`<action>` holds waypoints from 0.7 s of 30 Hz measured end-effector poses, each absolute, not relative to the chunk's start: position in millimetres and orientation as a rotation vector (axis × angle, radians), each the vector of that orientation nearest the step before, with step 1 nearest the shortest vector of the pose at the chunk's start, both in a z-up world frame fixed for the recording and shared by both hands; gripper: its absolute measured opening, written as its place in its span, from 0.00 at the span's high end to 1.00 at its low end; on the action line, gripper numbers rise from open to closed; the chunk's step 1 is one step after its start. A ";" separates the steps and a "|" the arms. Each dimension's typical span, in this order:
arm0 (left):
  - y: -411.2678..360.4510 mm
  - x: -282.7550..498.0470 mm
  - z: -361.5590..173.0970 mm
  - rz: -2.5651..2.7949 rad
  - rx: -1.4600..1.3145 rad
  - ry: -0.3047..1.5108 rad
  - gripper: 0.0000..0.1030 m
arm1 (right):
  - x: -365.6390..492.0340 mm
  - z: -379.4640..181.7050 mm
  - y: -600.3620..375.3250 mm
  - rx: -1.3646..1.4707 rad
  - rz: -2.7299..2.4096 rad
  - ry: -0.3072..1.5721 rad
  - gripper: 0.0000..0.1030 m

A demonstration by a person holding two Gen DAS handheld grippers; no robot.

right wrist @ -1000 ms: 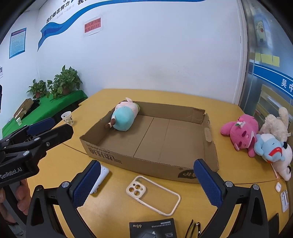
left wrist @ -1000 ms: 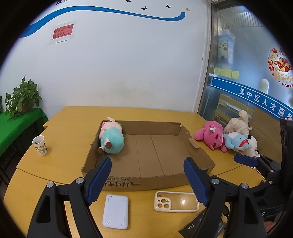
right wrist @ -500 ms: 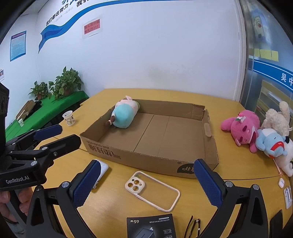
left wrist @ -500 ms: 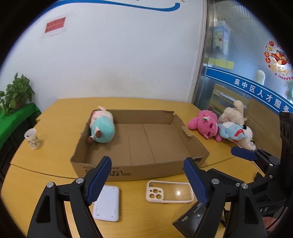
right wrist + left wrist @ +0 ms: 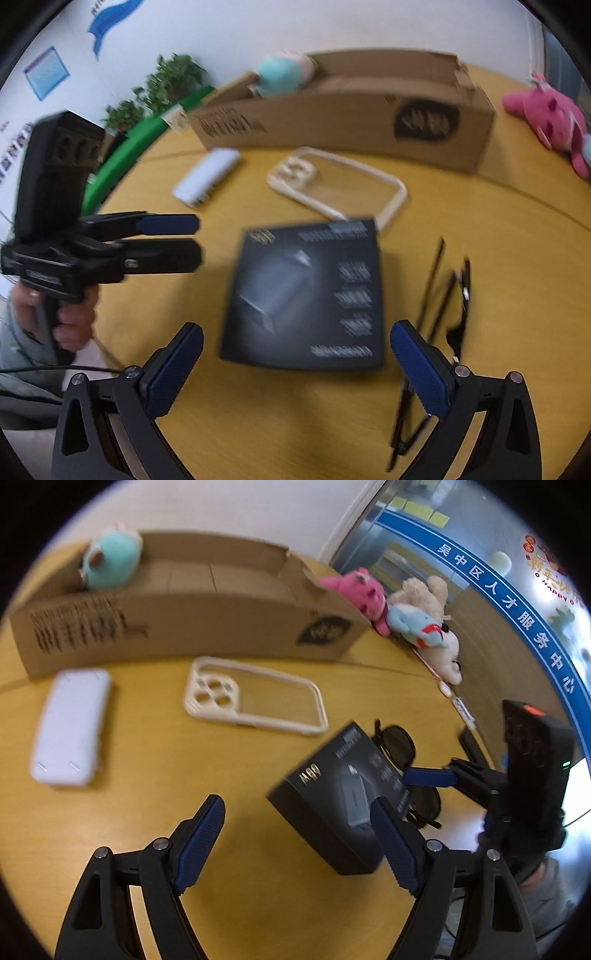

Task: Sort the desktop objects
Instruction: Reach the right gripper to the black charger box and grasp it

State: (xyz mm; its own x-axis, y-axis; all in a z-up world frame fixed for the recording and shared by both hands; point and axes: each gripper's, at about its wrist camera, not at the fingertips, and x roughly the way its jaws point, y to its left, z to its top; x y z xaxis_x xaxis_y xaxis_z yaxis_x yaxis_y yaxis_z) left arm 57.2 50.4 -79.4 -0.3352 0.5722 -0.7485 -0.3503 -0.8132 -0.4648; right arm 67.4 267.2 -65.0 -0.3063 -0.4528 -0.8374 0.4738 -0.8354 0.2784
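matt cardboard box (image 5: pixel 192 627), smooth wooden table (image 5: pixel 155 775)

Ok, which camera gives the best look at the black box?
The right wrist view: the black box lies nearly face-on between the open right gripper, its whole top visible though blurred. In the left wrist view the box shows at an angle, partly hidden behind the left gripper finger.
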 end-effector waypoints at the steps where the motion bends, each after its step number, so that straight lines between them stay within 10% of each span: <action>1: 52.7 56.8 -83.3 2.135 -1.357 -0.309 0.22 | 69.2 -68.6 269.5 1.371 -2.179 0.046 0.00; 21: 29.3 49.8 -110.8 2.088 -1.397 -0.442 0.23 | 87.4 -61.4 204.2 1.237 -2.004 0.134 0.01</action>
State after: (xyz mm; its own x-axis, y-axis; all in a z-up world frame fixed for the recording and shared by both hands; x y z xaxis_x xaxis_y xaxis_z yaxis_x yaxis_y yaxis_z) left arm 49.8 29.3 -110.8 -0.2818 0.6297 -0.7239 -0.2824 -0.7755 -0.5646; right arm 87.4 204.2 -61.4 -0.2387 -0.5480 -0.8017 0.6501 -0.7034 0.2872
